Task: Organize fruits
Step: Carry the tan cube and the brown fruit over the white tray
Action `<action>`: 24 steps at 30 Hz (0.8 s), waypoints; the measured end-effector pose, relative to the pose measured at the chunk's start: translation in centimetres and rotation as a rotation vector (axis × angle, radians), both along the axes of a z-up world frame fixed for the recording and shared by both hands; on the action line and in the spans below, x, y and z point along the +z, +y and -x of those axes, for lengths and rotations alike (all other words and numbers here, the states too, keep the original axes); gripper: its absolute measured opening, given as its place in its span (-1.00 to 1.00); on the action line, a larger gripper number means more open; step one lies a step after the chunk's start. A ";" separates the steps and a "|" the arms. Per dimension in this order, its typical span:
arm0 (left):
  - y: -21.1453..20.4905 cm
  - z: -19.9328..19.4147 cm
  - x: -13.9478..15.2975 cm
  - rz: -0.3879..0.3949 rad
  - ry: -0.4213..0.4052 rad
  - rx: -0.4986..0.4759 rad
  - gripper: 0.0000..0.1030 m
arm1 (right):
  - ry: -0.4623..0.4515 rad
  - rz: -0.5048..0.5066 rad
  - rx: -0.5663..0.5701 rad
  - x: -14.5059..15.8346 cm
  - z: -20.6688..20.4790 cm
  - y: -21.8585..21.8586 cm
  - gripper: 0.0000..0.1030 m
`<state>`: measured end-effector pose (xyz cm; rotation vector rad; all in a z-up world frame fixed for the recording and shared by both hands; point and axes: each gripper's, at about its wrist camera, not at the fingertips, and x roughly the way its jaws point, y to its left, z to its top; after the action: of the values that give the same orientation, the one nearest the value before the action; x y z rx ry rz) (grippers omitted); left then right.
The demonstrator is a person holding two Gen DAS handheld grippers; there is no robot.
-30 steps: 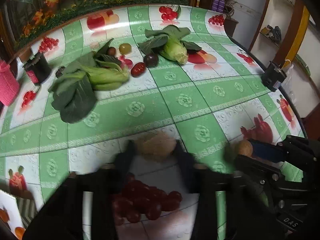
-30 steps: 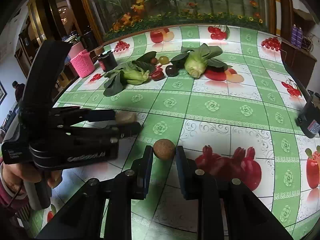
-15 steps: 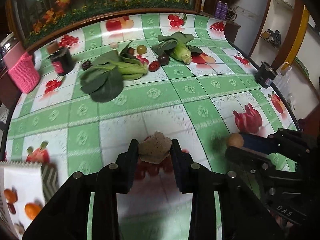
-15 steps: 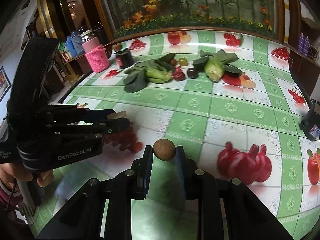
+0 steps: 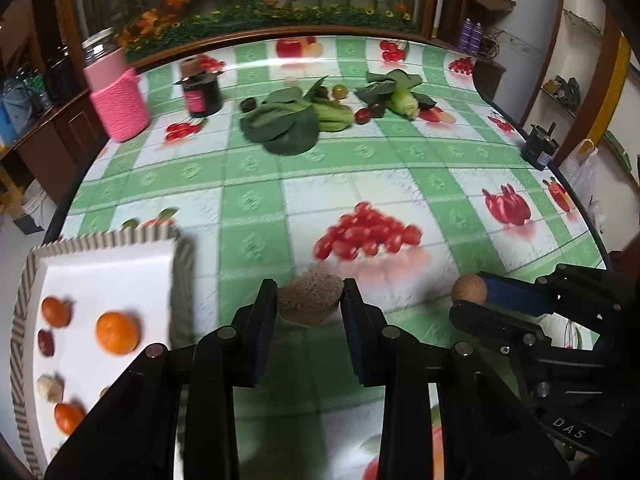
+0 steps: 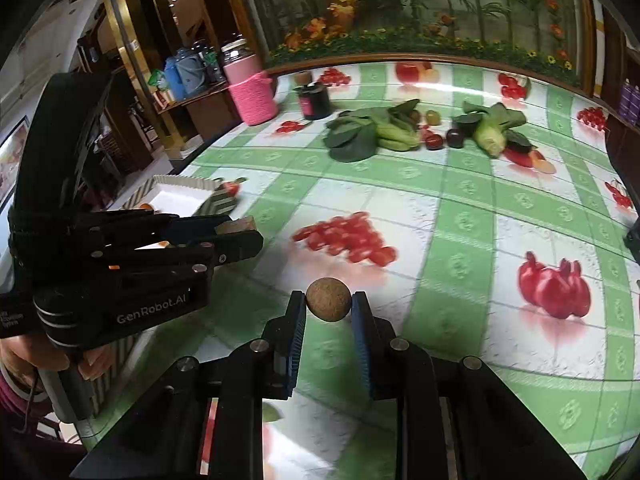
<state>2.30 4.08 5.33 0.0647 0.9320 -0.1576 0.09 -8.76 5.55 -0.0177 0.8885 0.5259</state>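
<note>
Fruits are held above the surface (image 5: 360,168): the left gripper (image 5: 310,308) is clamped on a rough brown piece (image 5: 310,302), the right gripper (image 6: 328,307) on a round brown ball (image 6: 328,300). Both look light and firm; the ball may slip, so hold across its middle.

Glossy plastic tablecloth (image 5: 360,184), pleated paper tray (image 5: 104,240), fuzzy pink knitted sleeve (image 5: 120,106), rough matt brown fruit (image 6: 329,299)
</note>
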 end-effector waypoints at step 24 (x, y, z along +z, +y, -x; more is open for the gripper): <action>10.6 7.9 1.2 0.020 -0.032 0.182 -0.42 | -0.035 0.015 0.197 1.5 5.0 10.4 -0.54</action>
<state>-5.56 14.65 6.53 -0.0365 0.8990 0.0031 -4.93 1.60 7.08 -0.1288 0.8613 0.7004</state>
